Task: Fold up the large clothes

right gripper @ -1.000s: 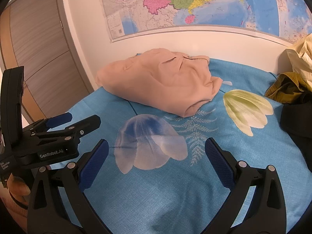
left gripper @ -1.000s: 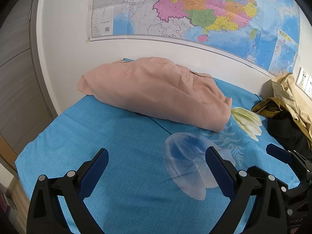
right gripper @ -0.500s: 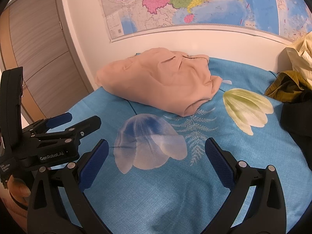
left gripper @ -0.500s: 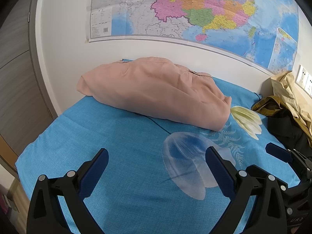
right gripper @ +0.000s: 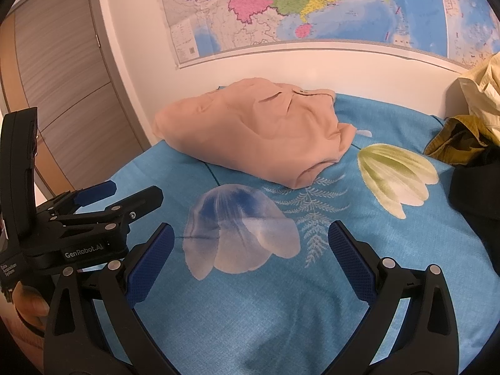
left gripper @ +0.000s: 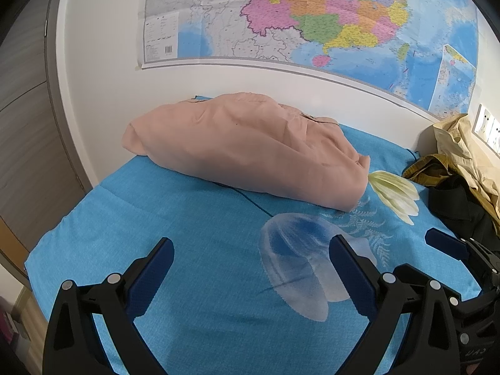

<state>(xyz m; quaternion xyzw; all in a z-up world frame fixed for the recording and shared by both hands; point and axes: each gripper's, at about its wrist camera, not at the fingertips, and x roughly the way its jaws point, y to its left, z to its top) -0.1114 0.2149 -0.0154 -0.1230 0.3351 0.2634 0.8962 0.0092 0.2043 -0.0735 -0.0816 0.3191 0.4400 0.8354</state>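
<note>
Your blue floral sheet (left gripper: 193,212) covers the whole surface under the wall map (left gripper: 312,15). On it, the folded pink garment (left gripper: 250,147) lies at the far side near the wall, with a heap of yellow and dark clothes (right gripper: 468,131) off to your right. Your left gripper (left gripper: 251,264) and right gripper (right gripper: 250,247) both hover spread wide, holding nothing, well short of the garment.

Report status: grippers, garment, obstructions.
Left hand-held gripper open, empty; right hand-held gripper open, empty. Pink garment bundled by the wall, untouched. Clothes pile at right, not in the way.
</note>
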